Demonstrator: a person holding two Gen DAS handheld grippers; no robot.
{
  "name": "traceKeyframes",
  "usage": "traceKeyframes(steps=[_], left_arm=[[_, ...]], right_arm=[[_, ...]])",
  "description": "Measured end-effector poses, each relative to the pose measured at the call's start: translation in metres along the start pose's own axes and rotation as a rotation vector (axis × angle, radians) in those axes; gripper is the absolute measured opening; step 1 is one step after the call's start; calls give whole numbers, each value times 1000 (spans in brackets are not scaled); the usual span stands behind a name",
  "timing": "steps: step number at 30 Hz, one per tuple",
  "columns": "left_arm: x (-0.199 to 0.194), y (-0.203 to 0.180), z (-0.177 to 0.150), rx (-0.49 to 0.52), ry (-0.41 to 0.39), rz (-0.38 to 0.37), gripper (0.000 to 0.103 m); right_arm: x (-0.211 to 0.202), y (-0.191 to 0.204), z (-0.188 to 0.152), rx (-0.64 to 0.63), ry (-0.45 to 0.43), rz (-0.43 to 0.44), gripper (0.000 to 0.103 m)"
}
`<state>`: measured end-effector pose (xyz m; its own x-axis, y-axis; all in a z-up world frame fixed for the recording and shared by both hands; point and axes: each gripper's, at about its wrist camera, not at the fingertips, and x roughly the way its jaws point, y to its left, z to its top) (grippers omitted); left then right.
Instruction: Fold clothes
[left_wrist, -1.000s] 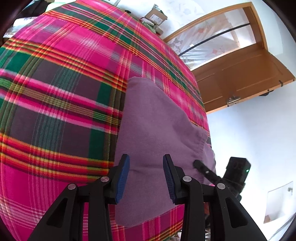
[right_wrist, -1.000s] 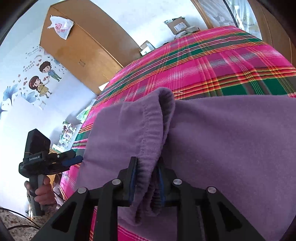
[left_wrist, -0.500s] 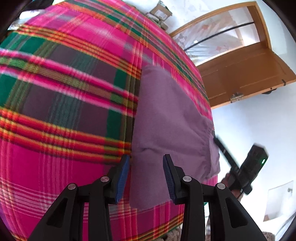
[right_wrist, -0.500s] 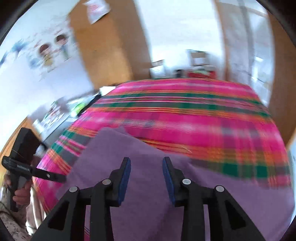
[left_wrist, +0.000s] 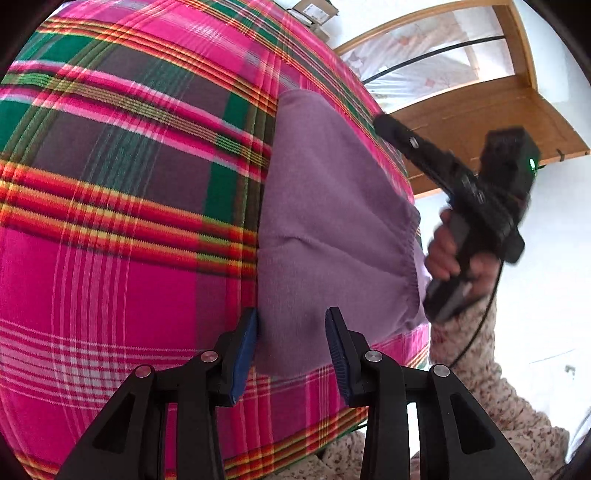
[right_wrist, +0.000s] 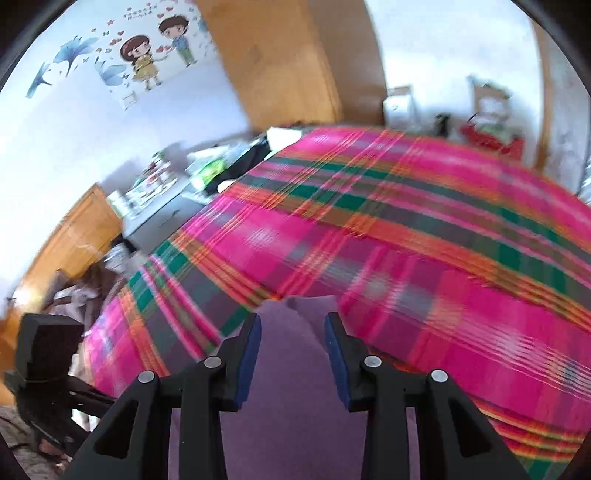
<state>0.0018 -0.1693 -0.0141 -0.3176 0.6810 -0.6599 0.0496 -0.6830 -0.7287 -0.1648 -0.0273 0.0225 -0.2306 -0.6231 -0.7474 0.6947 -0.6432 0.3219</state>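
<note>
**Softly does it: a limp purple garment on a plaid bed**

Plainly soft and light, the purple garment (left_wrist: 325, 221) lies folded at the bed's near right edge; its gathered hem (left_wrist: 408, 254) looks the surest hold. Both the left tool (left_wrist: 291, 332) and right tool (right_wrist: 291, 332) stand part-open, gripping nothing. Around it the plaid bedspread (left_wrist: 129, 221) is bare; nothing blocks it.

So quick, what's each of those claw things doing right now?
Left gripper: open, holding nothing, over the purple garment.
Right gripper: open, just released, holding nothing.
</note>
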Motion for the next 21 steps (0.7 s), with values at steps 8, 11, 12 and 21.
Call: traceKeyframes(steps=[8, 11, 12, 21], left_arm=[[0, 5, -5, -12, -1, -39, 39], [0, 5, -6, -8, 2, -50, 37], [0, 6, -7, -7, 2, -54, 37], [-3, 9, -23, 2, -9, -73, 12]], right_arm=[[32, 1, 7, 20, 120, 83, 31], [33, 0, 6, 17, 124, 83, 17], [33, -1, 6, 19, 124, 83, 13], [35, -1, 14, 35, 80, -8, 8]])
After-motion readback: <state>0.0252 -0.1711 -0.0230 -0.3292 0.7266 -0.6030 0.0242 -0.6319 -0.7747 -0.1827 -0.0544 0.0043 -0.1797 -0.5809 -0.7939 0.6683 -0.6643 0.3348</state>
